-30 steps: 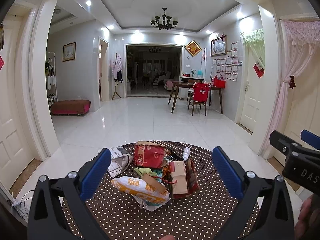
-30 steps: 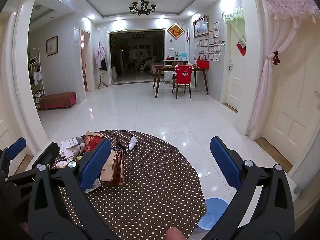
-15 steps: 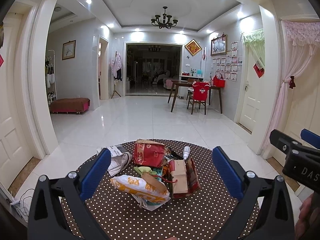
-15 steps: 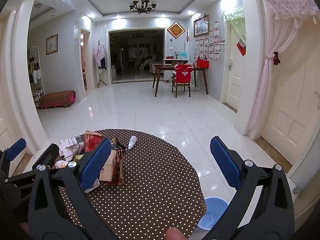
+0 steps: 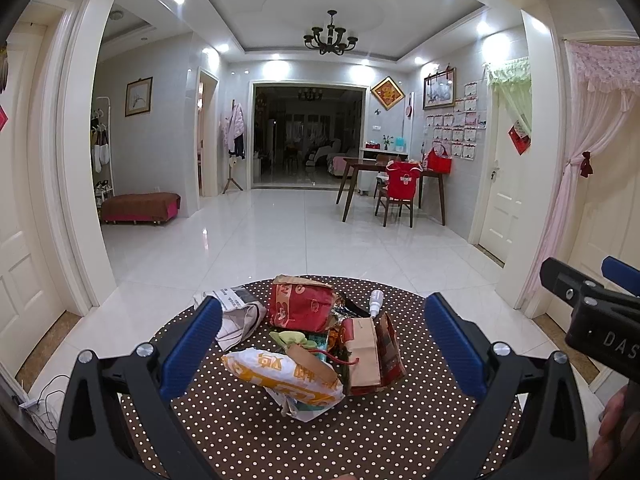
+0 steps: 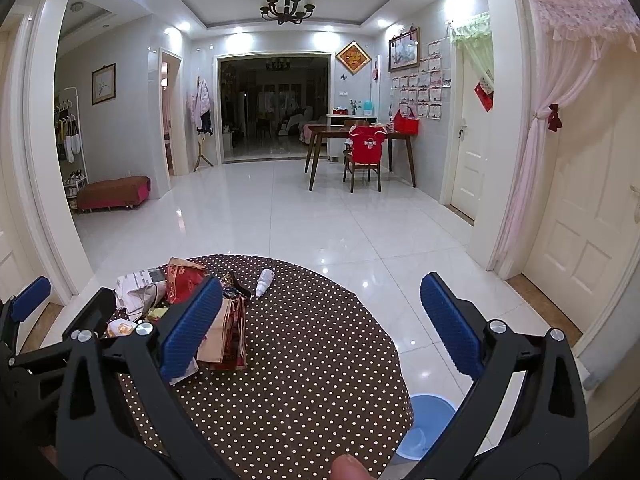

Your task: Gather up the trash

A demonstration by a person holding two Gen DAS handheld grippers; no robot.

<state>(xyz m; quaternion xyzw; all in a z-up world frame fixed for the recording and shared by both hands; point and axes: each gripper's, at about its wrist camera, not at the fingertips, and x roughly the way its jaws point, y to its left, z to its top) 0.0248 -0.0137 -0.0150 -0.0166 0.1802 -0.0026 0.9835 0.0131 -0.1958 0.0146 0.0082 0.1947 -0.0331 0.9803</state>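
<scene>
Trash pile (image 5: 308, 344) ahead of L gripper (image 5: 324, 348), apart

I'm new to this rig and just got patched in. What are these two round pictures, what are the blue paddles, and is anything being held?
There is no robot arm: a person carries one hand-held tool in each hand, each with a fisheye camera looking along its blue fingers. One picture is from the left tool, the other from the right tool. Both are open and hold nothing. On the polka-dot table lies trash: a yellow snack bag, a red bag, a brown paper bag, crumpled paper, a small white bottle. A blue bin sits on the floor.
</scene>
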